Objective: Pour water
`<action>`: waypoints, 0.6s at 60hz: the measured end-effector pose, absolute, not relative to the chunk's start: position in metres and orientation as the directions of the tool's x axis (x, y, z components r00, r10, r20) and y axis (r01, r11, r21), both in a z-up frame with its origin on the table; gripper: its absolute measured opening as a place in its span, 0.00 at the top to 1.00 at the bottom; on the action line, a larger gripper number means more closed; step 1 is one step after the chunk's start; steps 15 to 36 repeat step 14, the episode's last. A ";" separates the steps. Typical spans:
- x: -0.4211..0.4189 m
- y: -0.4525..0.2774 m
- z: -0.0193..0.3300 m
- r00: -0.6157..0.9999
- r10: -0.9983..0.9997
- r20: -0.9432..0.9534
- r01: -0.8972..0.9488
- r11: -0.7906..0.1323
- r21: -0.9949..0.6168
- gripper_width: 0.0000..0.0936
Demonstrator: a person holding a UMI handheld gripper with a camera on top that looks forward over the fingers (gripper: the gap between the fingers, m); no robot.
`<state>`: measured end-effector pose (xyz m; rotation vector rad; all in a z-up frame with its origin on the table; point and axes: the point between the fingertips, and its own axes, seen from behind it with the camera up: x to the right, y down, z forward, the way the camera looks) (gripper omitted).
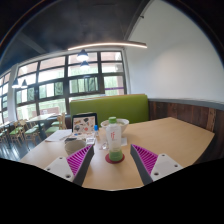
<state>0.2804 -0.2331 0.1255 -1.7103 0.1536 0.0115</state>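
Observation:
A clear pitcher (pixel 114 131) with a white lid stands on the wooden table (pixel 170 135), beyond my fingers. Just in front of it a small green cup (pixel 115 154) sits on a dark red coaster (pixel 115 159). A clear glass (pixel 100 143) stands to the left of the cup. My gripper (pixel 113 160) is open, its purple pads (pixel 78 160) spread wide at either side. The green cup stands between the fingertips with a wide gap on each side. Nothing is held.
A green bench seat (pixel 110 106) runs behind the table. A small box or card with a picture (pixel 84 124) stands at the table's back left. More tables and chairs (pixel 25 125) stand by large windows at the left.

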 end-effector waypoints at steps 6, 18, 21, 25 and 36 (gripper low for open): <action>0.281 -0.247 0.121 0.991 -0.098 -0.090 -0.103 -0.140 -0.985 0.12; 0.285 -0.268 0.121 0.990 -0.105 -0.091 -0.105 -0.135 -0.985 0.12; 0.285 -0.268 0.121 0.990 -0.105 -0.091 -0.105 -0.135 -0.985 0.12; 0.285 -0.268 0.121 0.990 -0.105 -0.091 -0.105 -0.135 -0.985 0.12; 0.285 -0.268 0.121 0.990 -0.105 -0.091 -0.105 -0.135 -0.985 0.12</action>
